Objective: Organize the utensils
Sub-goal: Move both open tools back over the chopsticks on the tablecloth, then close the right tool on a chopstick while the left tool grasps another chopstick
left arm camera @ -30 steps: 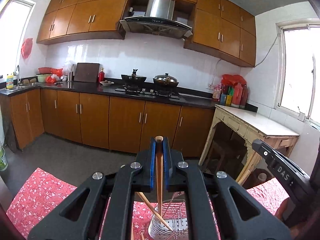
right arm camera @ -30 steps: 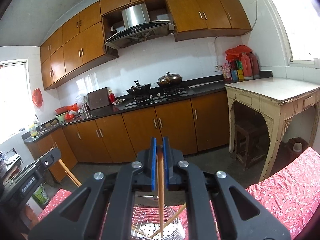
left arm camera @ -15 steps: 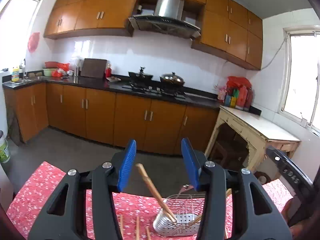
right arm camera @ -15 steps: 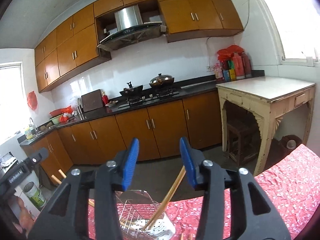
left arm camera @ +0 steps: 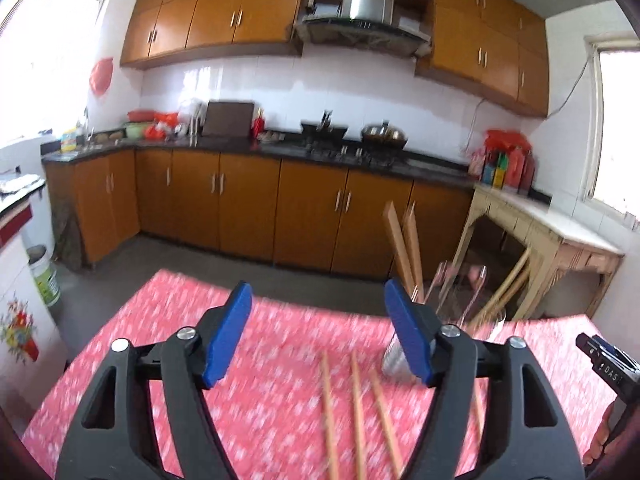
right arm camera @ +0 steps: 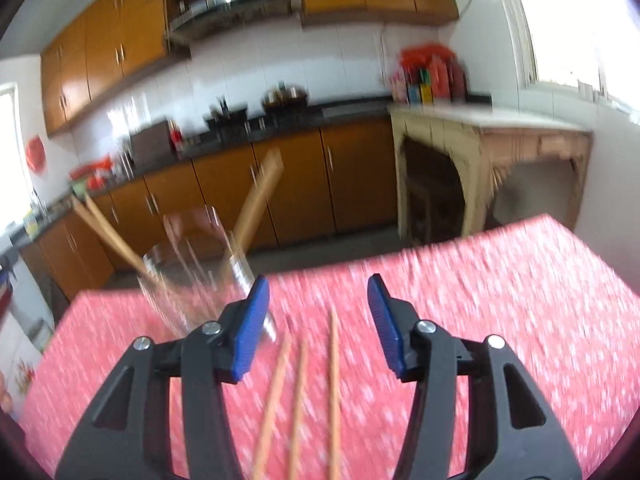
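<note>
My left gripper [left arm camera: 318,334] hangs over the red flowered tablecloth [left arm camera: 168,344], its jaws opening with nothing between the blue pads. Three loose wooden chopsticks [left arm camera: 357,408] lie on the cloth just under it. To its right stands a wire utensil basket [left arm camera: 460,300] with chopsticks [left arm camera: 404,248] leaning in it. My right gripper [right arm camera: 318,324] is open and holds nothing, above the same three loose chopsticks [right arm camera: 334,380]. In that view the utensil basket [right arm camera: 188,280] is at the left, with standing chopsticks [right arm camera: 256,204] in it.
The other gripper's black body [left arm camera: 608,364] shows at the right edge of the left wrist view. Beyond the cloth's far edge is grey floor, brown kitchen cabinets [left arm camera: 248,208] and a worn cream side table [right arm camera: 492,136]. Both views are blurred by motion.
Both grippers were shut on a chopstick over the basket, then opened and let go. The chopsticks now stand in the basket. Both grippers have dropped and drawn back over the loose chopsticks.
</note>
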The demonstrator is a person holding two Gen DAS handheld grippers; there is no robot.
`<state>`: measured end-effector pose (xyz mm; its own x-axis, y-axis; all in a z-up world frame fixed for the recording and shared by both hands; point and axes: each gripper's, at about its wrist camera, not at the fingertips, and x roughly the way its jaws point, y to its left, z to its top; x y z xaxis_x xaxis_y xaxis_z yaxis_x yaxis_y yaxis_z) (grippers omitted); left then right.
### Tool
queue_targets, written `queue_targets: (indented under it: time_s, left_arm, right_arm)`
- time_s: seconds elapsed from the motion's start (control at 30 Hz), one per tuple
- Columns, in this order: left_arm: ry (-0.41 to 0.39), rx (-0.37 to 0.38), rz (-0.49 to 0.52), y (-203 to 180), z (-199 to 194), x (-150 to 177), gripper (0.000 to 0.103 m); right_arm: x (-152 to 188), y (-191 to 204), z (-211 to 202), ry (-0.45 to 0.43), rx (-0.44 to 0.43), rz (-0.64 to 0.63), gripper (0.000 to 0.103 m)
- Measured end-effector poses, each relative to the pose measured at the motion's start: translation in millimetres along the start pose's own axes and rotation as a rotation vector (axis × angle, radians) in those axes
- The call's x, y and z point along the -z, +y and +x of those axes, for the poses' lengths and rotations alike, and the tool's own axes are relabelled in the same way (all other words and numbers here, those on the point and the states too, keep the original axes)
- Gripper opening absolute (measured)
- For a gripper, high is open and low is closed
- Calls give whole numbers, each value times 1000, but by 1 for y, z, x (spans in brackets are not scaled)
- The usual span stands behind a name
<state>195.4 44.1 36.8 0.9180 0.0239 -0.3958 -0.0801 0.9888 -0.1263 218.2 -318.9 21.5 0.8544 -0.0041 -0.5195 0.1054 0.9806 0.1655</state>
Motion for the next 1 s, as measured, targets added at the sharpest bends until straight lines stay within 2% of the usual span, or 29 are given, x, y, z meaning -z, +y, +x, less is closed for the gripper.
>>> queue_targets:
  time_s: [0.03, 0.13, 0.27, 0.43, 0.53, 0.6, 0.7, 0.9, 1.0]
  left_arm:
    - [20, -3, 3, 3, -1, 11, 72]
    - [75, -11, 19, 11, -2, 40, 73]
    - [119, -38, 76, 12, -5, 77, 73]
    - [177, -23, 83, 18, -5, 102, 73]
    - [194, -16, 88, 16, -6, 112, 73]
    - [202, -13, 91, 16, -6, 115, 73]
    - [216, -2, 100, 15, -6, 121, 73]
    - [246, 4, 105, 11, 0, 131, 73]
    - [259, 6, 105, 10, 2, 133, 73]
  right_arm:
    - [12, -3, 2, 30, 1, -2, 50]
    - [55, -7, 7, 152, 0, -39, 40]
    - [99, -9, 7, 251, -3, -76, 29]
    - [132, -6, 9, 327, -23, -72, 28]
    - [140, 0, 11, 332, -7, -103, 26]
    - [144, 4, 13, 341, 13, -122, 17]
    - [145, 2, 15, 332, 44, -127, 8]
    - [126, -23, 33, 351, 96, -35, 8]
    - [113, -44, 48, 348, 163, 2, 8]
